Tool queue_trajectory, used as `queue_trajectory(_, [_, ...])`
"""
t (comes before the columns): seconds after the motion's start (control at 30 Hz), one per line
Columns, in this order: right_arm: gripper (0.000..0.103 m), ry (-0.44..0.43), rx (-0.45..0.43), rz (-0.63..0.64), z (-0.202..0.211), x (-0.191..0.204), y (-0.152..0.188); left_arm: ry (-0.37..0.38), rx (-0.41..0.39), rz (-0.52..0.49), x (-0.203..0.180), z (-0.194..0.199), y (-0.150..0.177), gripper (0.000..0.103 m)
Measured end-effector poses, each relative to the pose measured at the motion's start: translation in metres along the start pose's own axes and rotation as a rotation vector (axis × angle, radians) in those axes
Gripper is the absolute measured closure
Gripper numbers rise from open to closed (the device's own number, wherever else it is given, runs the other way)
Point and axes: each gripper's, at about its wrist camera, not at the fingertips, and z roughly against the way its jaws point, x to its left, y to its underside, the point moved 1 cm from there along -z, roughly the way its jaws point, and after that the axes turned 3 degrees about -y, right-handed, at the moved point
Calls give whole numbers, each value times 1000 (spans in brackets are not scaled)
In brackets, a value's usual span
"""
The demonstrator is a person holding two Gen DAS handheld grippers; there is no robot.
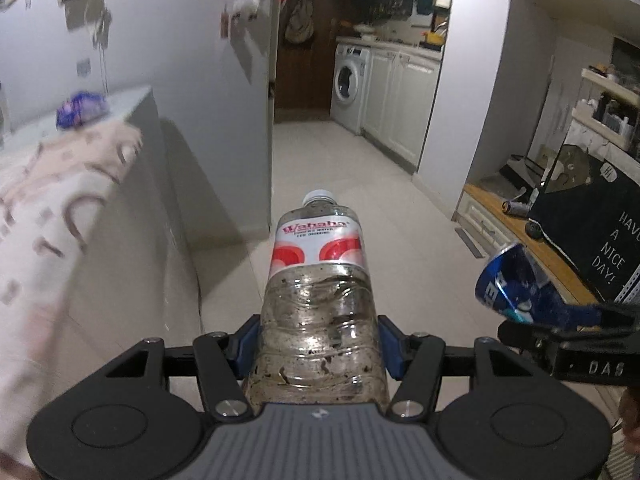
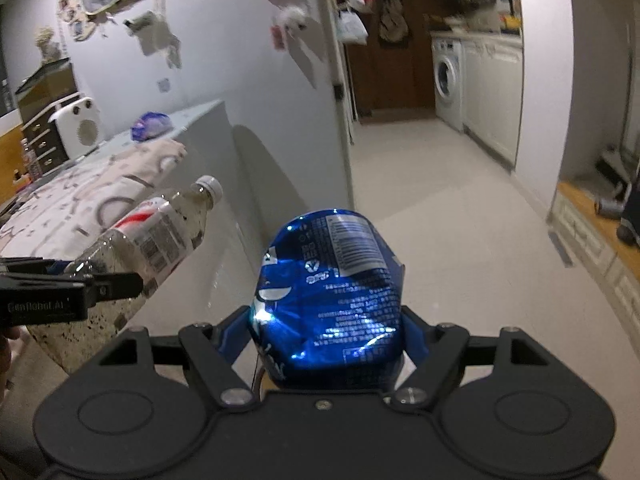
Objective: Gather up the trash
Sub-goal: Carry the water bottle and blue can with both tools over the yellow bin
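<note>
Clear plastic bottle pinched in the left gripper points cap-forward, the crushed blue can clamped in the right gripper alongside, no bin apparently in sight.

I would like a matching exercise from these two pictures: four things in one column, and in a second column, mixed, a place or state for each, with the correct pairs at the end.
Things:
1. plastic bottle
2. crushed blue can
3. washing machine
4. purple bag

Places or states:
A. stands in the far room, beside white cabinets
B. held in the right gripper
C. lies on the grey counter top, beyond the patterned cloth
D. held in the left gripper, white cap pointing away

Pairs: 1-D, 2-B, 3-A, 4-C
</note>
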Motion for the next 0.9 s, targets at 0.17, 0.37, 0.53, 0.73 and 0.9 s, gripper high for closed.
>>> queue_trajectory(0.17, [26,9,55,-36,-46,-22,22,-20,82,25,1,-55,20,43])
queue_trajectory(0.37, [26,-2,119,-78,-108,-37,49,-58,195,63,12,-133,48,43])
queue_trajectory(0.53, [26,-10,177,-135,-165,-48,71,-93,329,83,24,-207,74,43])
queue_trajectory(0.73, [26,-29,245,-195,-230,-58,97,-88,446,87,33,-288,106,43])
queue_trajectory(0.9, [26,-55,336,-307,-283,-72,127,-59,547,111,40,-349,138,43])
